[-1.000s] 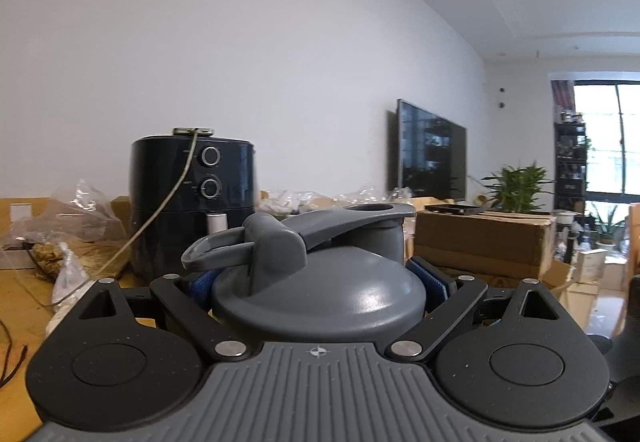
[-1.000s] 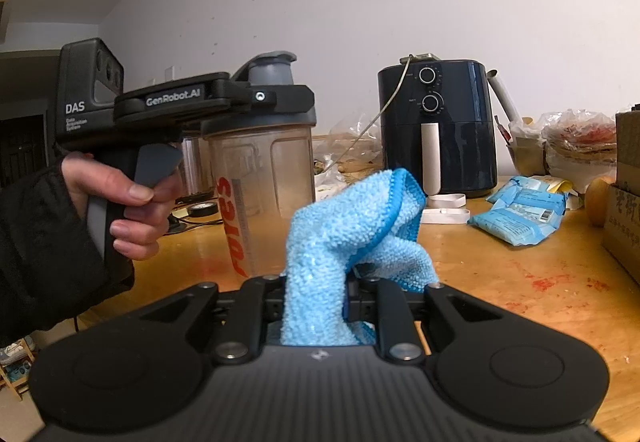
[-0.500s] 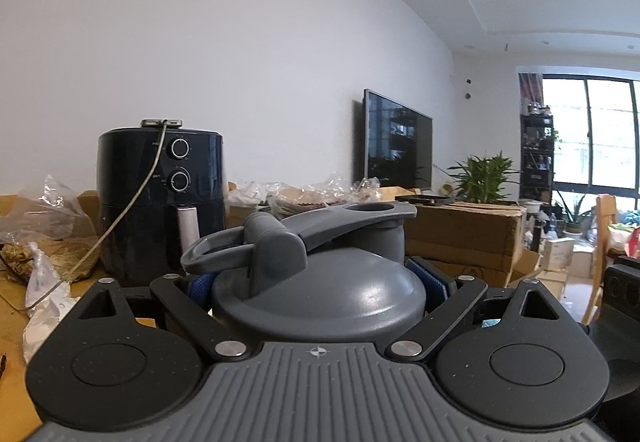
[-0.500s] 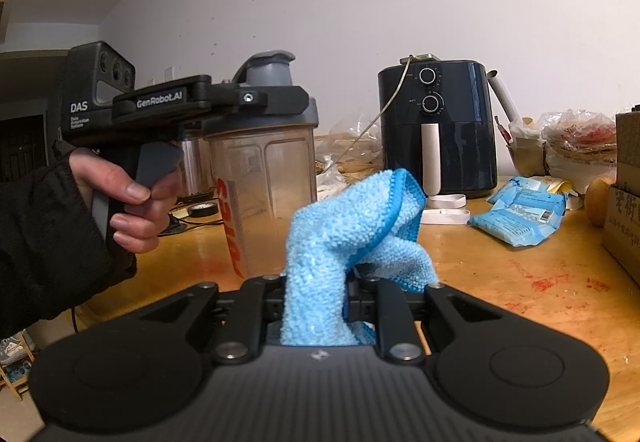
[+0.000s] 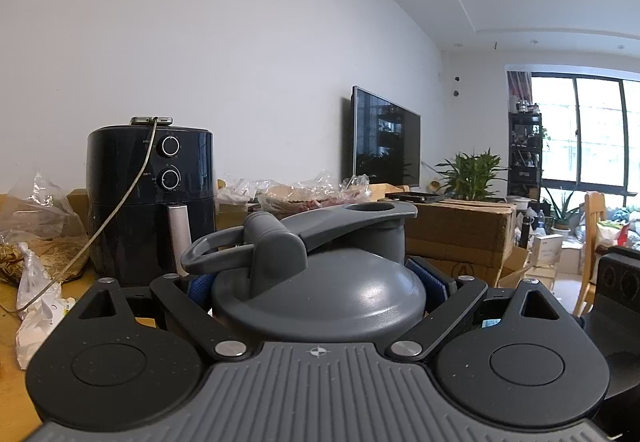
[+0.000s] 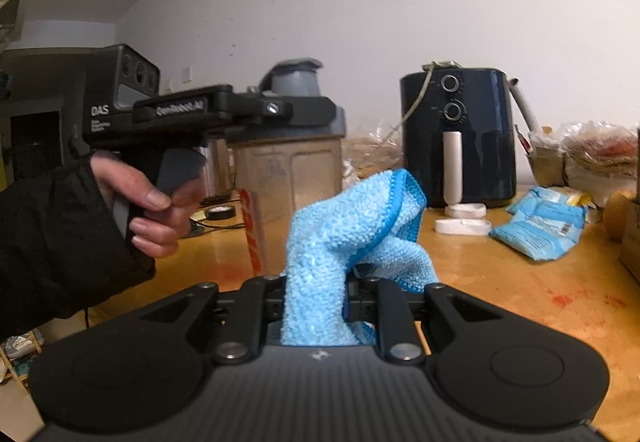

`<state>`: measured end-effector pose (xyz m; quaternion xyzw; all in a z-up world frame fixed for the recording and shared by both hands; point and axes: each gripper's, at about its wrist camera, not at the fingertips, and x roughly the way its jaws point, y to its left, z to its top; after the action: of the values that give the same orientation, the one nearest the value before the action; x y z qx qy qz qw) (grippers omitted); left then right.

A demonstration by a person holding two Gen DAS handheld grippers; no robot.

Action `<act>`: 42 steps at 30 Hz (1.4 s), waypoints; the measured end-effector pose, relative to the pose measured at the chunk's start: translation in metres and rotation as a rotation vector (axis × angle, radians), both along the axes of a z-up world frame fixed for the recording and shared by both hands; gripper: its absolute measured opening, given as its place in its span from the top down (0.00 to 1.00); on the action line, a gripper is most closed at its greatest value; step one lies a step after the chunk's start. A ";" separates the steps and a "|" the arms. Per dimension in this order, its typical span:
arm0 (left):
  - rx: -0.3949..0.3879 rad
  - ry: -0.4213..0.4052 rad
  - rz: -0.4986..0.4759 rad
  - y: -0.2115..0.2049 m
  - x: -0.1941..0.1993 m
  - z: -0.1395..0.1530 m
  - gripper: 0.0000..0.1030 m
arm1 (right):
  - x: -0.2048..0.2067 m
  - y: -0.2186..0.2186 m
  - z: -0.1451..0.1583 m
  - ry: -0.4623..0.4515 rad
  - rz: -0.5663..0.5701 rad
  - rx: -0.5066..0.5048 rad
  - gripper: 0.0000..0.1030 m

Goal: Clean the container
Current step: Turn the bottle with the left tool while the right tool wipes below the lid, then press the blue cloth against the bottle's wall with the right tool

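My left gripper (image 5: 318, 282) clamps the shaker's lid (image 5: 320, 294), rigid, slick plastic; right gripper (image 6: 316, 306) pinches the soft cloth (image 6: 352, 226)

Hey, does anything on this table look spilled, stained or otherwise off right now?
Yes: reddish smears stain the wooden table, right of the blue cloth and near the shaker bottle. They look like dried spill marks, though I cannot tell what made them.
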<state>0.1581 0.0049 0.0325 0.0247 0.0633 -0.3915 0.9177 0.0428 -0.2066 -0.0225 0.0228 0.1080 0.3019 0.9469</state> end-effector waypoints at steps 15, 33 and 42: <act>0.001 0.005 0.007 -0.006 0.000 0.004 0.08 | 0.016 0.027 0.023 -0.056 0.056 -0.031 0.88; -0.001 0.005 0.023 0.001 -0.005 0.000 0.08 | 0.019 0.028 0.012 -0.012 0.068 -0.057 0.84; -0.001 0.005 0.024 0.001 -0.005 -0.001 0.08 | 0.023 0.030 -0.003 0.032 0.074 -0.092 0.84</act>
<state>0.1530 0.0055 0.0319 0.0224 0.0655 -0.3806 0.9222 0.0659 -0.1764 -0.0258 -0.0198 0.1377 0.3311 0.9333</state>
